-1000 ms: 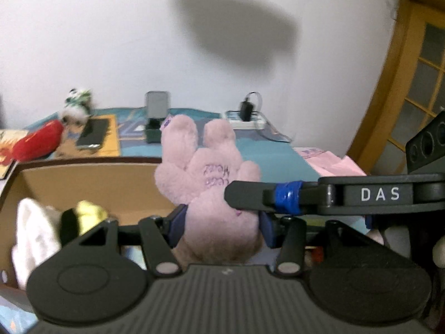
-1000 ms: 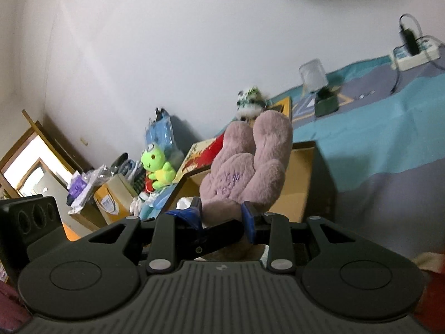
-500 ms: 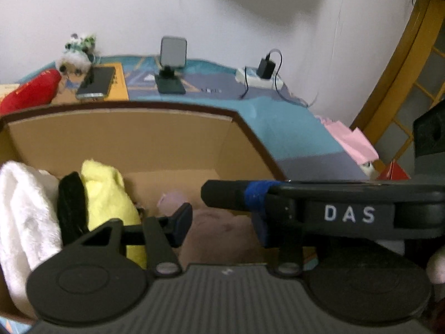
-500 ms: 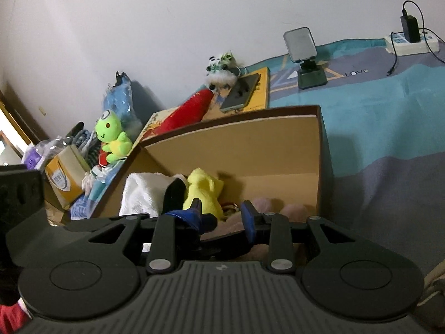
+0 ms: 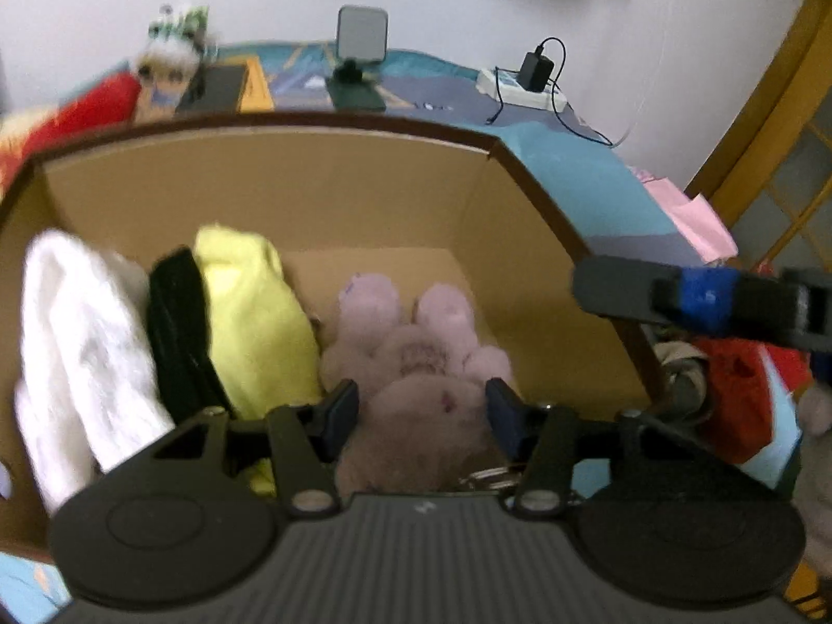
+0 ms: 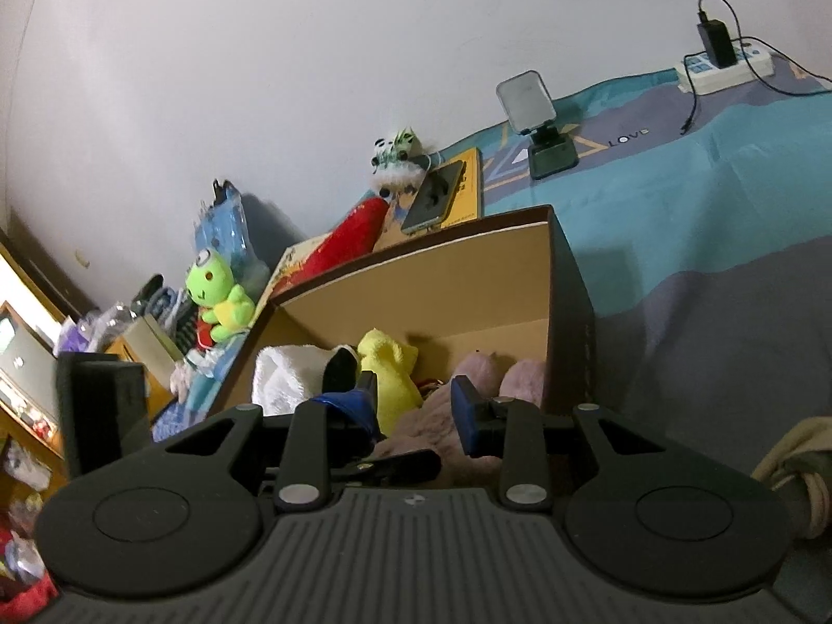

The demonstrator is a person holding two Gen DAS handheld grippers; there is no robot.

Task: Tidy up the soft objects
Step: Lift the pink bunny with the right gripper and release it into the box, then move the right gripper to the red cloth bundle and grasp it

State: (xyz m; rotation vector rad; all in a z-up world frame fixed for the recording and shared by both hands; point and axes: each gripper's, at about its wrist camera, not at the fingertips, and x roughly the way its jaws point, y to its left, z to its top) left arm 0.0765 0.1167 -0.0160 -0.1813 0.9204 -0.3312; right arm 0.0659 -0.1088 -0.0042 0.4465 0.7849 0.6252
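A pink plush (image 5: 416,353) lies on the floor of the open cardboard box (image 5: 312,197), beside a yellow plush (image 5: 249,322), a black item (image 5: 177,333) and a white plush (image 5: 78,353). My left gripper (image 5: 421,411) reaches down into the box. Its jaws are opening, the plush's body fills the gap and both pads touch its sides. In the left wrist view a finger (image 5: 624,294) of my right gripper hangs over the box's right wall, clear of the plush. My right gripper (image 6: 413,405) is open with nothing gripped, and the pink plush (image 6: 520,374) lies beyond it.
The box (image 6: 442,286) stands on a teal bedspread (image 6: 676,182). Behind it are a red plush (image 6: 348,244), a panda toy (image 6: 400,161), a phone (image 6: 437,192) on a yellow book, a phone stand (image 6: 535,119) and a power strip (image 6: 723,67). A green frog plush (image 6: 213,291) sits at the left.
A second ago both grippers held the pink plush up above the box. It now lies inside, the left gripper has sunk with it, and the right gripper has drawn off to the right.
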